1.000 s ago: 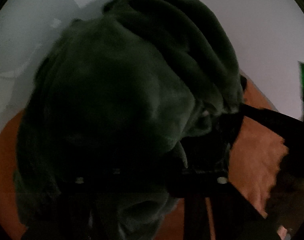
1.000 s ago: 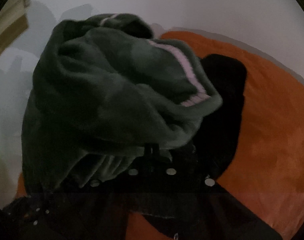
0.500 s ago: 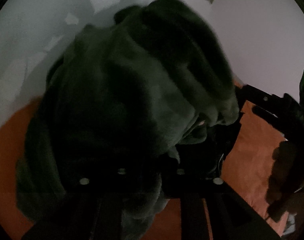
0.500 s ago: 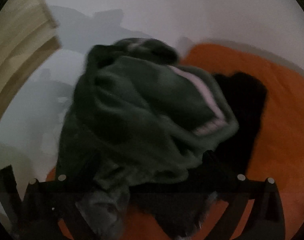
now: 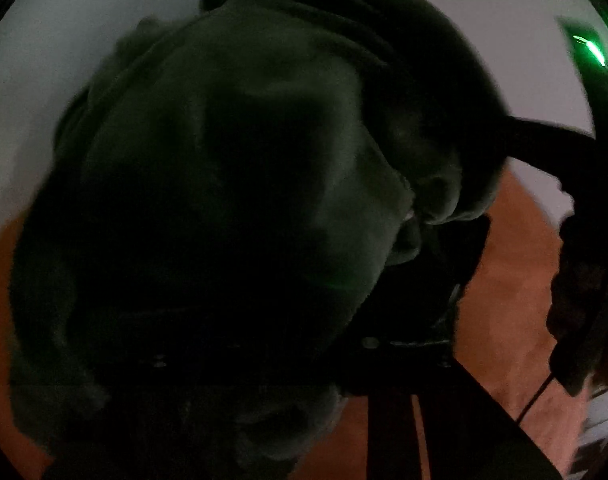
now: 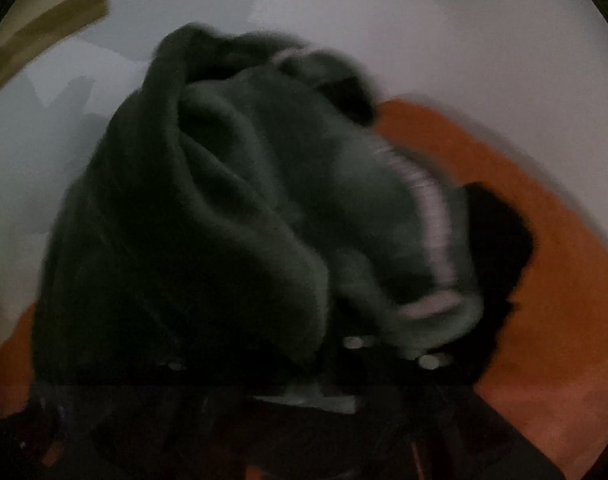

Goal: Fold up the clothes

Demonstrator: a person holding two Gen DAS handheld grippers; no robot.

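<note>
bunched dark green garment (image 6: 232, 240) mounds upward, axis unclear.

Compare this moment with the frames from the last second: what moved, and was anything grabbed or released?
The dark green garment stays bunched over both grippers, lifted above the orange surface; it shifted and looms larger in both wrist views. Nothing visibly grabbed or released. The fingers are buried in cloth, so the grip cannot be read. The pink-trimmed edge remains at right.

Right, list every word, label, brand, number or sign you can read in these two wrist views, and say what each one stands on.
None can be read.
Dark green fleece garment: no print or tag shows; its pale pink ribbed trim carries no lettering.
Orange cloth surface: plain.
Green light at the left view's edge: a glow, not a sign.
</note>
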